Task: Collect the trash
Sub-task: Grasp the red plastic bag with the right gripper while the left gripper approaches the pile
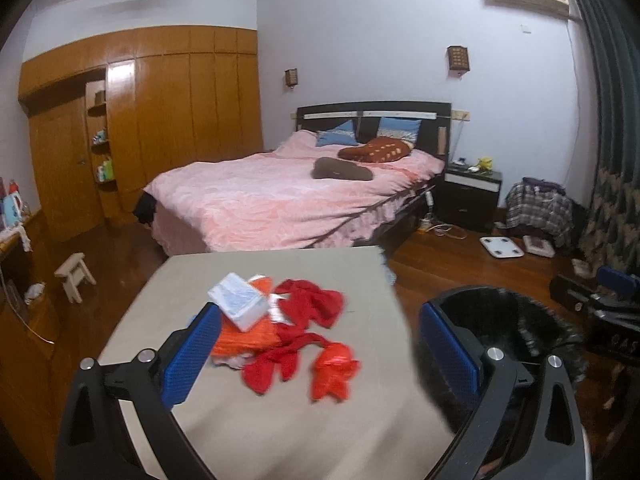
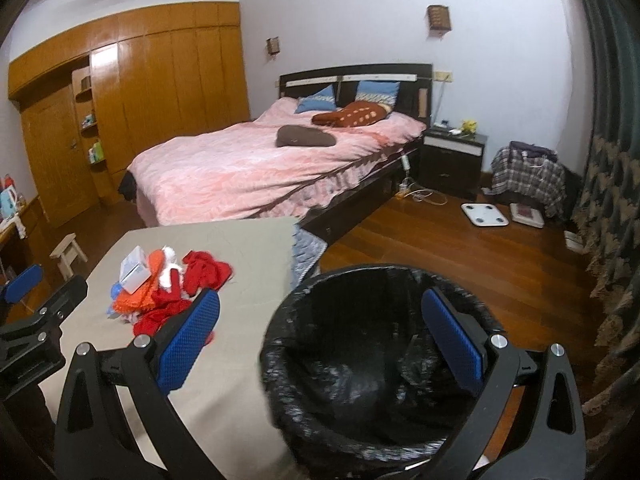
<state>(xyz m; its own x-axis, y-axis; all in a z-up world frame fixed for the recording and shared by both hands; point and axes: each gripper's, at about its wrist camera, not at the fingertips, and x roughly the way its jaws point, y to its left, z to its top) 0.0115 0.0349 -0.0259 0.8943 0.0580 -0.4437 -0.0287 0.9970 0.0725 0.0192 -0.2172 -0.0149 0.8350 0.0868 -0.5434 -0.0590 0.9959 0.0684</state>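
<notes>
The trash pile, made up of red and orange wrappers with a white packet on top, lies on the grey table directly ahead of the left gripper, whose jaws stand wide apart and empty. The right gripper, also spread apart and holding nothing, hangs over the black-lined bin just beside the table's right edge, so the left hand is judged nearer to the pile, which runs roughly front to back. The room is a bedroom with a pink-covered bed and a wooden floor.
</notes>
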